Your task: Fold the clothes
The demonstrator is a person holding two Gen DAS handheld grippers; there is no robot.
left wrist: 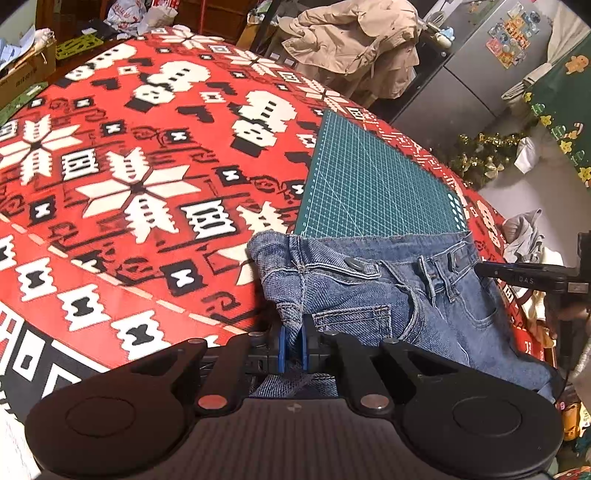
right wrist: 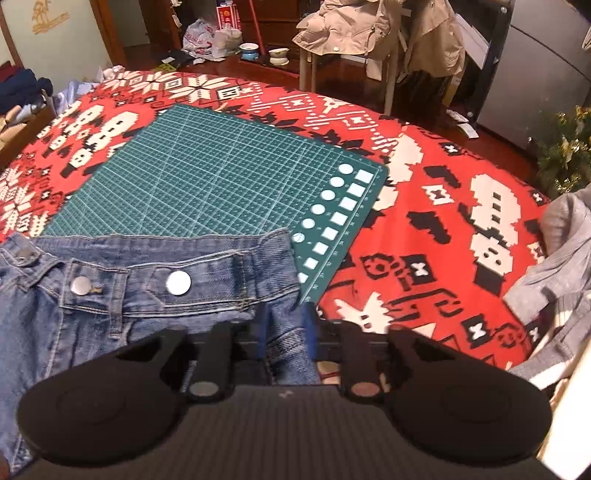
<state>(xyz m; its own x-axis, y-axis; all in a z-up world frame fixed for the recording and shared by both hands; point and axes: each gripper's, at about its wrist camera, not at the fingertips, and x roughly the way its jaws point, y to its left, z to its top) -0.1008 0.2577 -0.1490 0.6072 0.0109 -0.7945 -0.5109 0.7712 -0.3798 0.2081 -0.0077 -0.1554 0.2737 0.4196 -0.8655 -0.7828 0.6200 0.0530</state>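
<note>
Blue jeans (left wrist: 388, 295) lie with their waistband along the near edge of the green cutting mat (left wrist: 373, 184). My left gripper (left wrist: 293, 341) is shut on a bunched fold of denim at the jeans' left end, with the blue pads (left wrist: 282, 347) pressing the cloth from both sides. In the right wrist view the jeans (right wrist: 110, 295) fill the lower left, two metal buttons showing on the waistband. My right gripper (right wrist: 288, 339) is shut on the right end of the waistband, and a strip of denim runs down between its fingers.
A red, white and black patterned cloth (right wrist: 443, 229) covers the table under the mat (right wrist: 221, 177). A grey garment (right wrist: 554, 266) lies at the right edge. Beige jackets hang on a chair (right wrist: 354, 33) behind the table. A black device part (left wrist: 528, 280) juts in beside the jeans.
</note>
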